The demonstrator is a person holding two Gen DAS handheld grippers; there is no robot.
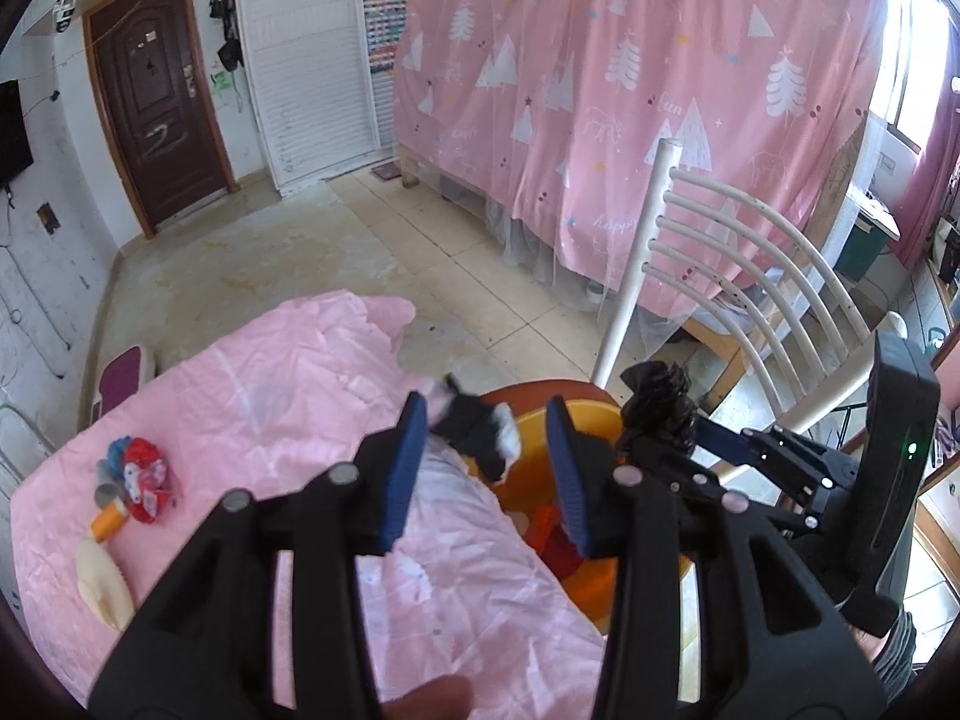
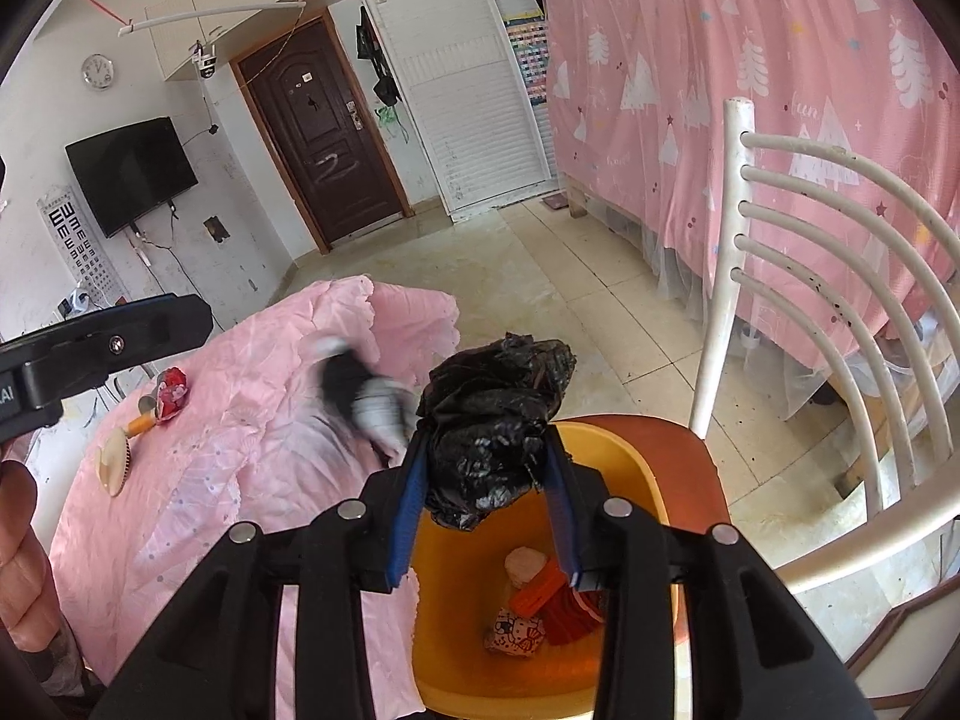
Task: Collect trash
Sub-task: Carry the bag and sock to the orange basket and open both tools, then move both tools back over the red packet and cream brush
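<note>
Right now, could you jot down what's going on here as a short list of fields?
setting: table under a pink cloth, white chair beside it
bin: orange bin on the chair seat, some rubbish already inside
right gripper: crumpled black plastic bag between its jaws, above the bin
left gripper: jaws apart, holding nothing
in motion: blurred black-and-white item at the bin's edge
left on table: red wrapper, small orange tube, cream brush
</note>
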